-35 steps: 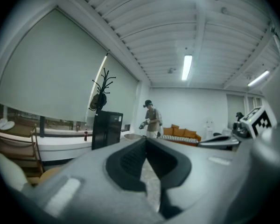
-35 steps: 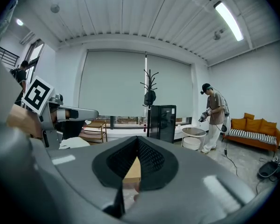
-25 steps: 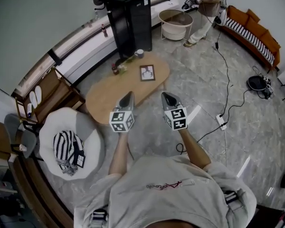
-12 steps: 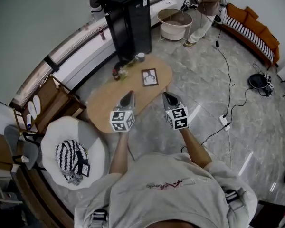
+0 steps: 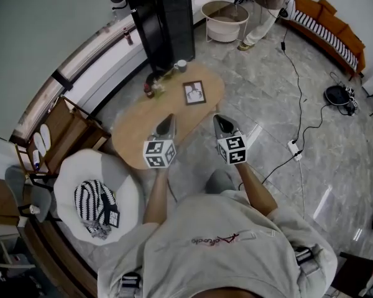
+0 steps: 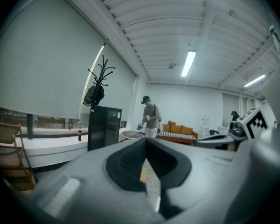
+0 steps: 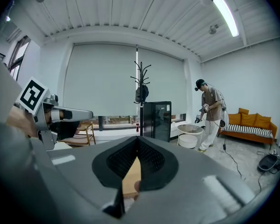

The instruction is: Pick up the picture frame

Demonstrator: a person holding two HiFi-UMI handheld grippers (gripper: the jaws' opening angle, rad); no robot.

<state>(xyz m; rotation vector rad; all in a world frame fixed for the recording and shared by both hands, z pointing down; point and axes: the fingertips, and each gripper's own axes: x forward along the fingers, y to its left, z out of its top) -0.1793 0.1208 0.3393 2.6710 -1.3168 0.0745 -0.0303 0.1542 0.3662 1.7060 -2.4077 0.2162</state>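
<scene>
Picture frame (image 5: 194, 92) support: the low oval wooden tabletop (image 5: 137, 135) shows a little nearer in the head view than a second ago, so the approach is under way.
Person: has come slightly forward; a grey shape (image 5: 221, 180), perhaps a shoe or knee, now shows below the arms.
Left tongs (image 5: 166, 119): clenched on nothing, carried forward, tip now over the tabletop's near edge.
Right tongs (image 5: 219, 120): clenched and empty too, advanced alongside, just off the near right edge above the floor.
Frame itself: unmoved on the tabletop's far right part, ahead of both tips and apart from them.
Meaning: the reach looks unfinished; either pair would have to open before it could grasp.
</scene>
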